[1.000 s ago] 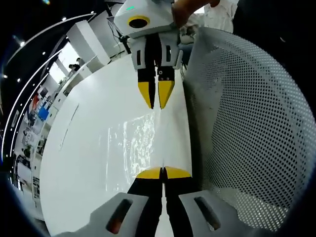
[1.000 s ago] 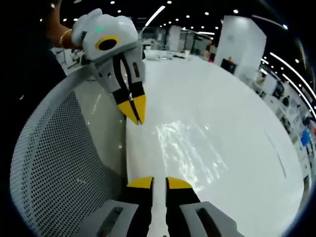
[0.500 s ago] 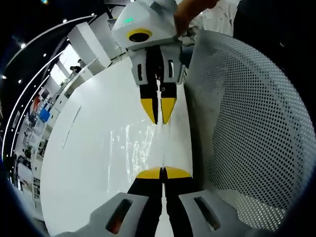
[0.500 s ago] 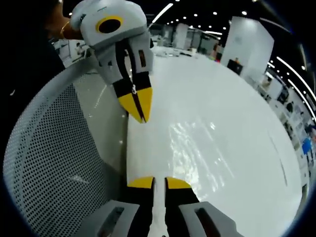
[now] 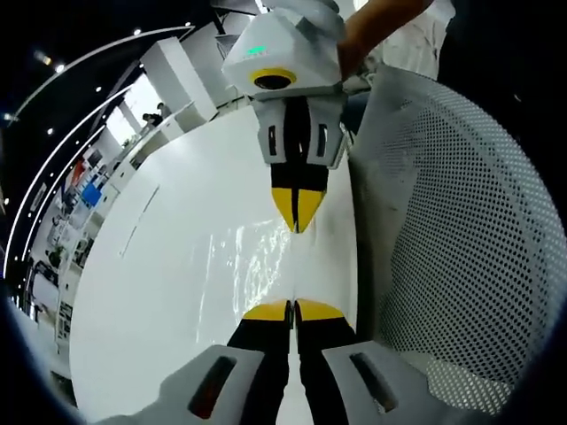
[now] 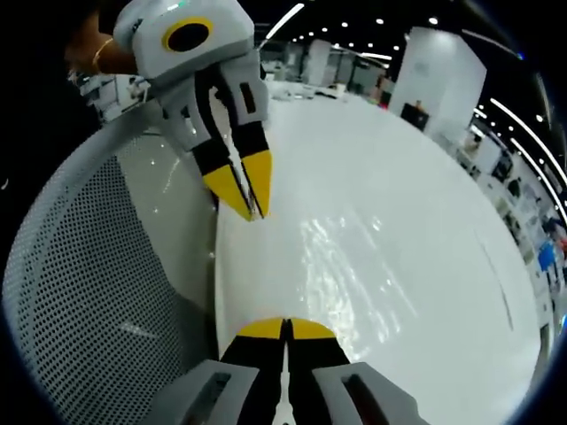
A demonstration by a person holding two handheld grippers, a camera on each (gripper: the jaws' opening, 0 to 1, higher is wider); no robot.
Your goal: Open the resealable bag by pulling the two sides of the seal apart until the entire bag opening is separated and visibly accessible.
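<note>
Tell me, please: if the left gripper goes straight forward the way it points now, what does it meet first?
Most likely the right gripper, whose shut yellow tips face the left gripper head-on, with the clear bag between them on the white table. Depth is hard to judge.

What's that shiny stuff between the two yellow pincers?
The clear bag, lying on the white table between the left gripper and right gripper, in the left gripper view.
</note>
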